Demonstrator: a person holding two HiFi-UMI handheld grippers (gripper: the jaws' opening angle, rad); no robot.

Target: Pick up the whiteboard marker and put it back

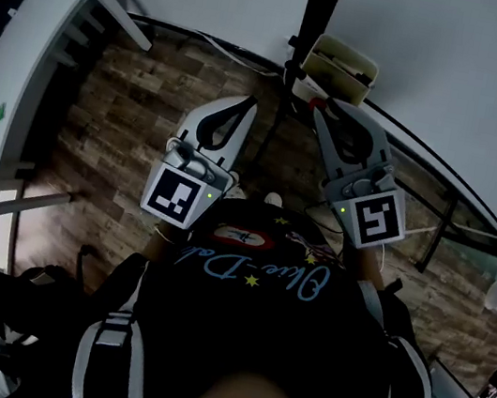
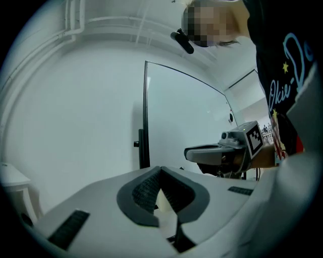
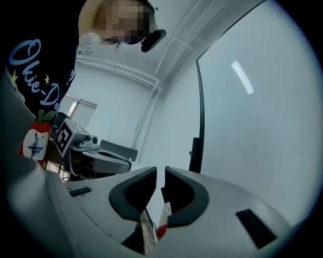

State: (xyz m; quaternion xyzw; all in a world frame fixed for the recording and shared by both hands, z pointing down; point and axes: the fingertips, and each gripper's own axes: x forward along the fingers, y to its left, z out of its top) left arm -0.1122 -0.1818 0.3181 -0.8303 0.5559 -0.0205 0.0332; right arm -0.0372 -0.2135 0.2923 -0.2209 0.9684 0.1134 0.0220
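The wood-plank floor [image 1: 114, 151] is carrying a black stand pole [image 1: 317, 15] and a white tabletop [image 1: 18, 76] at its left, while a pale tray [image 1: 341, 67] is sitting just beside the pole.

Left hand-held gripper [image 1: 248, 102], right hand-held gripper [image 1: 320, 107], side by side, jaws together
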